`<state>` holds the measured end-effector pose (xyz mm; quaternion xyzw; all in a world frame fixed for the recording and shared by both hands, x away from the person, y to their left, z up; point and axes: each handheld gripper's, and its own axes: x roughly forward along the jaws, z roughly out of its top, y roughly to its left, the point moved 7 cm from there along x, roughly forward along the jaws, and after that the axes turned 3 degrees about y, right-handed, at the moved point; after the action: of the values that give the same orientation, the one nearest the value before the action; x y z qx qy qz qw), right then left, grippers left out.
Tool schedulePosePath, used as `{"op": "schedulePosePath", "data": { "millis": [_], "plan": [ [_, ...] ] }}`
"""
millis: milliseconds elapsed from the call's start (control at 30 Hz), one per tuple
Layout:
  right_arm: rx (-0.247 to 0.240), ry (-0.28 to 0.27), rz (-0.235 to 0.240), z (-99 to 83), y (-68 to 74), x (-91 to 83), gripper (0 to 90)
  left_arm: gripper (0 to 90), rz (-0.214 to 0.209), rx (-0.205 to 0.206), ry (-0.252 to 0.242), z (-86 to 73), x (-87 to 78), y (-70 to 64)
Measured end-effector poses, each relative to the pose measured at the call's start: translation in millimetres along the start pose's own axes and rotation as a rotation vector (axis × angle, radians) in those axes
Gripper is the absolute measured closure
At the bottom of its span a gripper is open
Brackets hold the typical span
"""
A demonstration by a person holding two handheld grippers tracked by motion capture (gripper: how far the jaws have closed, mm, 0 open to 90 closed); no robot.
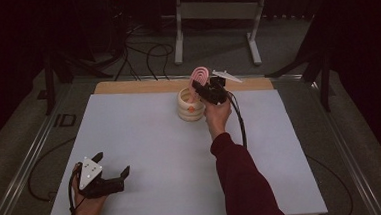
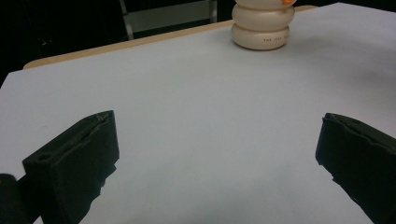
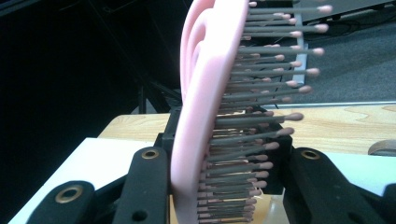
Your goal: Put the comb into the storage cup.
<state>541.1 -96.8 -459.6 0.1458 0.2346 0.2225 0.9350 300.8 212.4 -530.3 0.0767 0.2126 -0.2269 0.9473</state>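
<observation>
Above cup [image 1: 190, 106] | right gripper [image 1: 203, 90] jaws pinch hairbrush [image 3: 212, 107], handle hidden | left gripper [image 1: 113, 168] jaws spread

A pink brush [image 1: 197, 80] stands upright, head up, bristles [image 3: 261, 116] grey with pink tips, its handle down inside a cream ribbed holder [image 1: 189, 107] near the table's far edge, clamped in the right gripper [image 1: 205, 92].

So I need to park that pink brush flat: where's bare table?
Bare white table runs between the left gripper and the cream holder, also right of the sleeve. Crowded only at the holder, where the right gripper grips the pink brush.
</observation>
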Motion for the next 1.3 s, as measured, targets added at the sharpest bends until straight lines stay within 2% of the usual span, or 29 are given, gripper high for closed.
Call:
{"op": "schedulePosePath", "data": {
  "millis": [200, 533, 1300],
  "plan": [
    [0.025, 0.002, 0.007, 0.6, -5.5, 0.0, 63.2, 0.1, 0.0, -0.001, 0.0, 0.0, 0.1, 0.0],
    [0.035, 0.004, 0.004, 0.3, -8.0, -0.9, 62.9, 0.1, 0.0, 0.0, 0.0, -0.1, -0.1, 0.0],
    [0.027, 0.005, -0.016, 0.6, -19.1, -7.8, 58.8, 0.1, 0.0, 0.003, 0.003, -0.2, 0.1, -0.6]
  ]
}}
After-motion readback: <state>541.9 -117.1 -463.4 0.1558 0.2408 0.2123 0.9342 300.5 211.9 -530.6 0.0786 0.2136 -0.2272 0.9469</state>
